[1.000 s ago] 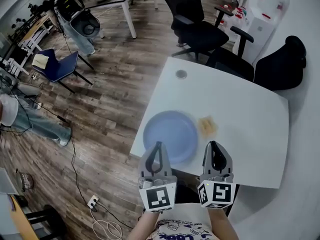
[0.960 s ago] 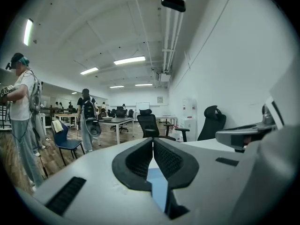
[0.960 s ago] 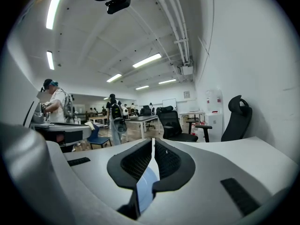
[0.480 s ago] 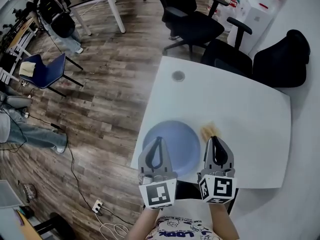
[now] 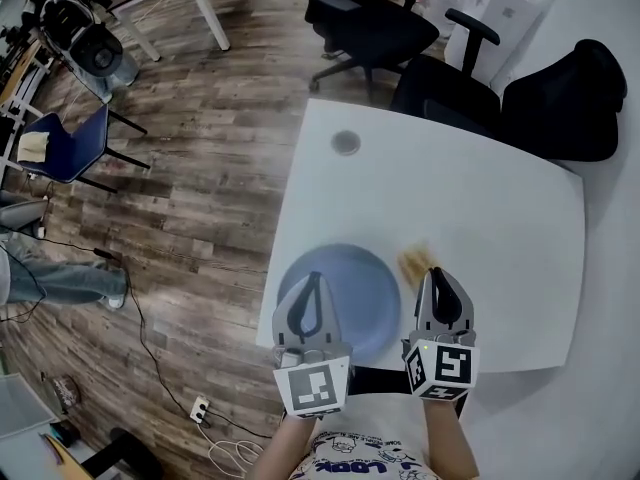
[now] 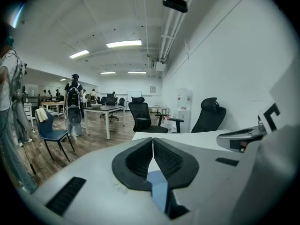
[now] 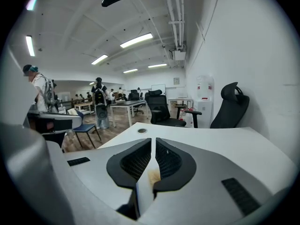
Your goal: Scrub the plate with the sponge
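A round blue plate (image 5: 345, 286) lies near the front left edge of the white table (image 5: 480, 208). A small yellow sponge (image 5: 417, 260) rests on the table just right of the plate. My left gripper (image 5: 311, 282) hovers over the plate's near left part, jaws shut with nothing between them. My right gripper (image 5: 438, 276) hangs just right of and behind the sponge, also shut and empty. In the left gripper view a strip of the plate (image 6: 157, 184) shows beneath the closed jaws. In the right gripper view a bit of the sponge (image 7: 152, 175) shows below them.
A round cable hole (image 5: 346, 142) sits at the table's far left corner. Black office chairs (image 5: 375, 23) crowd the far side. The table's left edge drops to a wood floor with cables (image 5: 215, 438). People and desks stand far off (image 7: 98, 107).
Both grippers have edged a little forward over the table, the right one nearer the sponge. Both stay shut; plate and sponge have not moved.
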Available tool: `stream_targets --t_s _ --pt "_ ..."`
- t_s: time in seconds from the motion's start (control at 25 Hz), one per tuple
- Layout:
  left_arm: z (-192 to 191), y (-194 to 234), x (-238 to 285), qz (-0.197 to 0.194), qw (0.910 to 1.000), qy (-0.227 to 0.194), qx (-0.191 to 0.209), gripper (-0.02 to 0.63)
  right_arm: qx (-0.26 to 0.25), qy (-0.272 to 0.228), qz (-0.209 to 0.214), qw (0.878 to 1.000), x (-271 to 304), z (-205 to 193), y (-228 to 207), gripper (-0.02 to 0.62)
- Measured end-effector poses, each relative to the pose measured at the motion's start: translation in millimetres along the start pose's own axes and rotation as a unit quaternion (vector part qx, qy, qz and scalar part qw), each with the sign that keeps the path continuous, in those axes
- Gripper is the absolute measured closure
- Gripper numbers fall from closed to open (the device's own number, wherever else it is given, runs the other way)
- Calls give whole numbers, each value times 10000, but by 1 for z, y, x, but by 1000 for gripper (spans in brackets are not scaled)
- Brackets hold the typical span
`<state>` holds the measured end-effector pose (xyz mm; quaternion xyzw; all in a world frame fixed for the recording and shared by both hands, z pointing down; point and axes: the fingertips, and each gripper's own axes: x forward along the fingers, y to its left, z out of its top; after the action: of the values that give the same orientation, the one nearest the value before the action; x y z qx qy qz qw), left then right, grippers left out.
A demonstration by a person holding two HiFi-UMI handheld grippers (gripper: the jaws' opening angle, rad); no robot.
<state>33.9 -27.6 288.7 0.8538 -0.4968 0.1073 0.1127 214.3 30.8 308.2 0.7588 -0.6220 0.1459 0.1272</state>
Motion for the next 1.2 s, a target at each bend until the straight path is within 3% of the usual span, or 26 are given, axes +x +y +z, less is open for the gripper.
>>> stream_targets --t_s 0.56,1.2 --pt "-33 -22 26 148 9979 575 -256 592 -350 887 642 9934 26 -43 -20 558" --pt "-73 -42 38 217 9937 1020 -413 592 -995 1636 1386 9717 45 -94 -16 552"
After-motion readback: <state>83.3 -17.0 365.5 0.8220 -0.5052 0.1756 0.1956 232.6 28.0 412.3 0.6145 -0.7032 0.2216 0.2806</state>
